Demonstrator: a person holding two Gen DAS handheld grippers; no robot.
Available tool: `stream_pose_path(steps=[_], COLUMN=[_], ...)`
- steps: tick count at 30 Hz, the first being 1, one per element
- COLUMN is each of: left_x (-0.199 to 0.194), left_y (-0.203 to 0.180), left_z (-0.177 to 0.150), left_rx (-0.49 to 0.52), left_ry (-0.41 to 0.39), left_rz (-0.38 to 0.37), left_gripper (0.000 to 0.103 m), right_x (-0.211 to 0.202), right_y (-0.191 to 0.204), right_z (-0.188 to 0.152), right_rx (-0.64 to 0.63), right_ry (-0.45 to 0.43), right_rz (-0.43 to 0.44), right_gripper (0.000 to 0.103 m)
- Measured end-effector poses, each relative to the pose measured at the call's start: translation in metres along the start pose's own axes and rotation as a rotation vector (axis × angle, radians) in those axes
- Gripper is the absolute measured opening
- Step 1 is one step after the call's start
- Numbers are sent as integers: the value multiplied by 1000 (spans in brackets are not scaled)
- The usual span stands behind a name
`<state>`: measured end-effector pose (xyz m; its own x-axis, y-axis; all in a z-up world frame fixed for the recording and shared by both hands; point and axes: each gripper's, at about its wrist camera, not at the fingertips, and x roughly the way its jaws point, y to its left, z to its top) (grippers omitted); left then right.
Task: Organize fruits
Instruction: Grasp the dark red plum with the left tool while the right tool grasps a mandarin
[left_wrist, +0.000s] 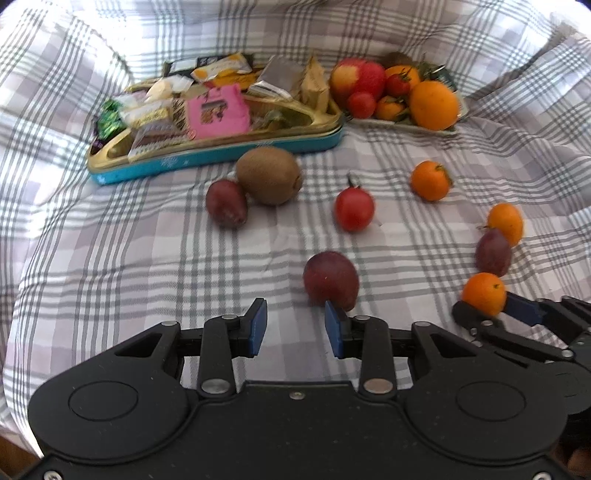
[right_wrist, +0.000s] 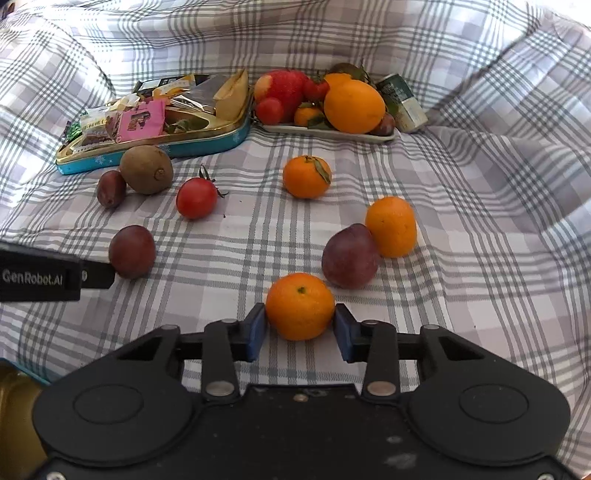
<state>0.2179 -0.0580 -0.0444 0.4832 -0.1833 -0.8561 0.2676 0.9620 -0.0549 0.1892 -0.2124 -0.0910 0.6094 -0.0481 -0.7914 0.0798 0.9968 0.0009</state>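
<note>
Loose fruit lies on a checked cloth. In the left wrist view my left gripper (left_wrist: 295, 325) is open, its right finger touching a dark plum (left_wrist: 330, 278) just ahead. Beyond lie a tomato (left_wrist: 354, 208), a kiwi (left_wrist: 269, 174), another plum (left_wrist: 226, 203) and a tangerine (left_wrist: 430, 181). In the right wrist view my right gripper (right_wrist: 300, 326) is open around a tangerine (right_wrist: 300, 306), pads at both sides. A plum (right_wrist: 349, 256) and a tangerine (right_wrist: 391, 226) lie behind it. A white fruit tray (right_wrist: 332, 131) holds an apple, an orange and tomatoes.
A blue and gold tin (left_wrist: 221, 155) full of wrapped snacks stands at the back left, also in the right wrist view (right_wrist: 207, 146). A green can (right_wrist: 402, 101) lies beside the fruit tray. The cloth rises in folds on all sides.
</note>
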Motion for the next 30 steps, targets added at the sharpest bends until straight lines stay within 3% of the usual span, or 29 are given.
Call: stream_pose_path(steps=[7, 22, 30], left_x=[-3, 28, -2], left_y=[-8, -21, -11], left_z=[3, 13, 9], left_rx=[22, 42, -29], left_ry=[-27, 0, -30], left_rz=[-38, 10, -8], left_gripper=[43, 48, 48], right_x=[-1, -10, -38], right_y=[-7, -14, -19], right_z=[-2, -10, -18], right_rx=[27, 67, 84], right_ry=[-4, 3, -40], right_rz=[14, 22, 23], right_gripper=[40, 40, 40])
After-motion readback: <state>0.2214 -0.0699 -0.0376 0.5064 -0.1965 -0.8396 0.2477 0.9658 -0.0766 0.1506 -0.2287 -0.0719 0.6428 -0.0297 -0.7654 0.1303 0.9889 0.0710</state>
